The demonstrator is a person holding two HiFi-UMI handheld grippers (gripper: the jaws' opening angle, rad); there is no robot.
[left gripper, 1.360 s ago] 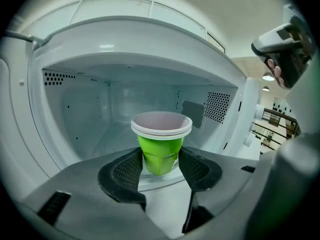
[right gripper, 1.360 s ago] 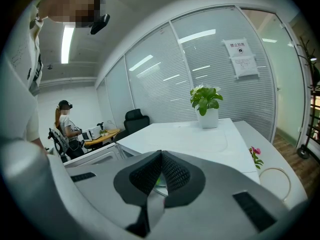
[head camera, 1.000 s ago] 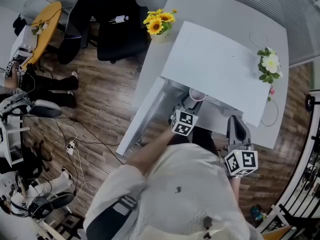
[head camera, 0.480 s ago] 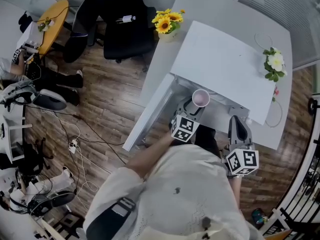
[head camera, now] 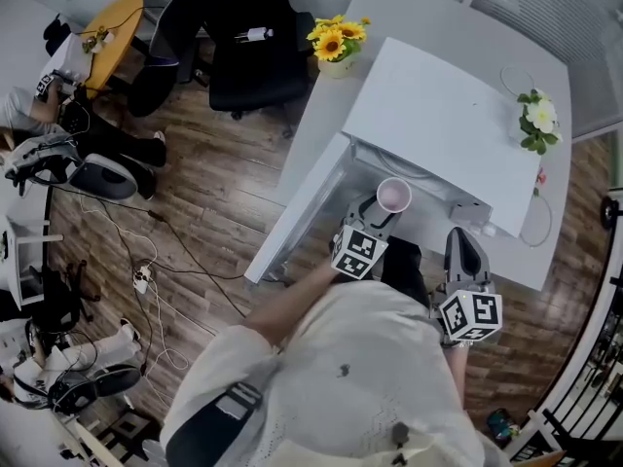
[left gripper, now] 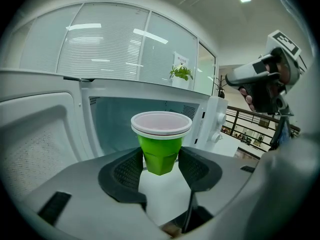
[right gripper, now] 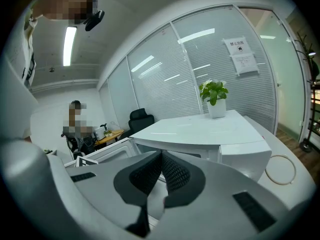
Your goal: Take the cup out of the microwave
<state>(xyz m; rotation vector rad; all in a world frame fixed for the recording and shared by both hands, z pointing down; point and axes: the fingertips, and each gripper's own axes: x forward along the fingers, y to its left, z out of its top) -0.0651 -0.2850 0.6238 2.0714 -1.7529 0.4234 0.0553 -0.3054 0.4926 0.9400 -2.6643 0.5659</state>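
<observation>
Wooden flooring (head camera: 214, 193) surrounds a white desk (head camera: 409, 8), and on that desk stands the white microwave (head camera: 438, 134), its door (head camera: 292, 212) swung wide to the left in the head view. What strikes us most is the cup (left gripper: 161, 141). A second ago only part of its rim peeped out from under the oven's front edge, whereas now its whole round mouth shows clear in front of the opening, so it has come out of the cavity. Our left gripper (left gripper: 161, 154) has its jaws partly spread and pressed on the cup's green body, one pad on either side. It carries the cup upright and off any surface, with the empty cavity behind it. Our right gripper (right gripper: 161, 159) hangs off to the right of the microwave, jaws closed together with nothing between them. We judge the removal itself as good as done. What remains is to draw the cup fully clear and find a spot to set it down, keeping it level.
</observation>
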